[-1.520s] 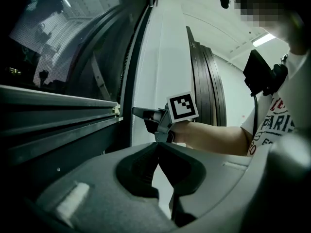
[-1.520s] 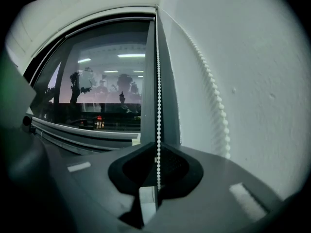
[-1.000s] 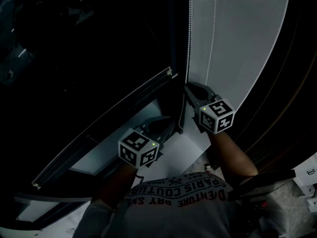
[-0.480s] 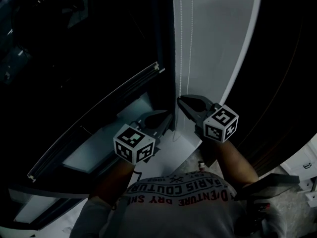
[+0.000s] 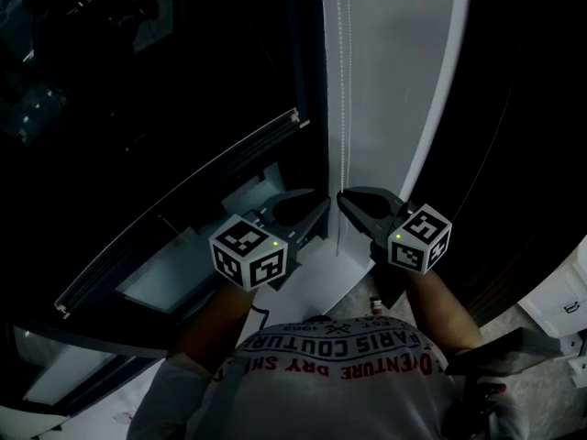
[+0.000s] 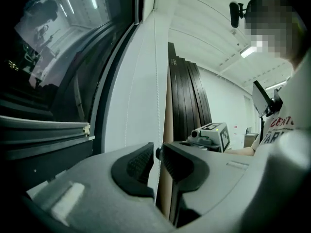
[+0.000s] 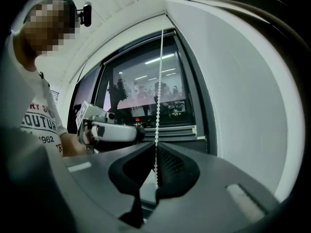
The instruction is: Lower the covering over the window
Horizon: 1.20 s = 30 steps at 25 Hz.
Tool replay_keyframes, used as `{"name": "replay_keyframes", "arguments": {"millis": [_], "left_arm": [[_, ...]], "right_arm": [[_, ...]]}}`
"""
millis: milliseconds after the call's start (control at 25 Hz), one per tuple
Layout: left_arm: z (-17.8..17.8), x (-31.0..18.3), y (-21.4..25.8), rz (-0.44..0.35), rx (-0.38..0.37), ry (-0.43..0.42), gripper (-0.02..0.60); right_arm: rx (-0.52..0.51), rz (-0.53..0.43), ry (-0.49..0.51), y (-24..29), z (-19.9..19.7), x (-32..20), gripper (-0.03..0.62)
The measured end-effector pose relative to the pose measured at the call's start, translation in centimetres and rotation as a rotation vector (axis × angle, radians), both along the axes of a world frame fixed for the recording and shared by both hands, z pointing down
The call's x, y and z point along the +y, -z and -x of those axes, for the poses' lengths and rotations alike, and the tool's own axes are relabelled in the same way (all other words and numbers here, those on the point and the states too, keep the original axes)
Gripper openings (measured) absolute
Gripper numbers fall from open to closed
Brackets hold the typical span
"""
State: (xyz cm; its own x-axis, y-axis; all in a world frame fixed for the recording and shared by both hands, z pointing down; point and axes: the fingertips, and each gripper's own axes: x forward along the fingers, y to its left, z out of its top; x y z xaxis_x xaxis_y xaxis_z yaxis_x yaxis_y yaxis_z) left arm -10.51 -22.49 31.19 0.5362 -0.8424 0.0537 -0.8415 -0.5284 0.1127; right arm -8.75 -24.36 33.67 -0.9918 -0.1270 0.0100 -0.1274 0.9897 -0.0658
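Nearest us, the right tool (image 7: pixel 155 152) is clenched on the bead chain (image 7: pixel 158 96), beads pinched between its pads. The left tool (image 6: pixel 158 154) is released: its pads stand slightly apart, with the chain running through the gap and no squeeze that we can see. From the head view, both tools meet tip to tip at the chain, just in front of the person's chest.

We judge the chain to be light, limp and thin. The beads give purchase, so a firm pinch should not slip. It is plastic, so we would pull steadily along its run and not jerk it. Two runs hang side by side, and we cannot tell which one lowers the blind.

The chain hangs along the white wall strip (image 5: pixel 394 71), right beside the dark window (image 5: pixel 183 108). A pale rail (image 5: pixel 183 209) crosses the glass. We cannot tell whether it is the covering's bottom bar, and the fabric itself is not made out.

Compared with a second ago, the left tool has come up from lower left to the chain. The right tool sits lower along the chain and closer to the body.
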Motion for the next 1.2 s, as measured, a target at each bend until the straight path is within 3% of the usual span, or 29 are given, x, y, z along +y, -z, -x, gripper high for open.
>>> {"name": "replay_keyframes", "arguments": {"millis": [320, 600, 800, 1200], "left_arm": [[-0.4, -2.1, 6.1, -0.060, -0.001, -0.110, 0.106], [-0.6, -4.2, 9.0, -0.031, -0.013, -0.157, 0.104], [-0.9, -4.4, 9.3, -0.035, -0.018, -0.155, 0.011], [-0.4, -4.3, 9.2, -0.049, -0.037, -0.147, 0.006]], "right_arm": [[0.024, -0.013, 0.027, -0.4, 0.4, 0.9, 0.015], [0.026, 0.005, 0.042, -0.4, 0.8, 1.2, 0.017], [0.031, 0.013, 0.038, -0.4, 1.0, 1.0, 0.017], [-0.008, 0.054, 0.037, -0.4, 0.8, 0.4, 0.017]]}}
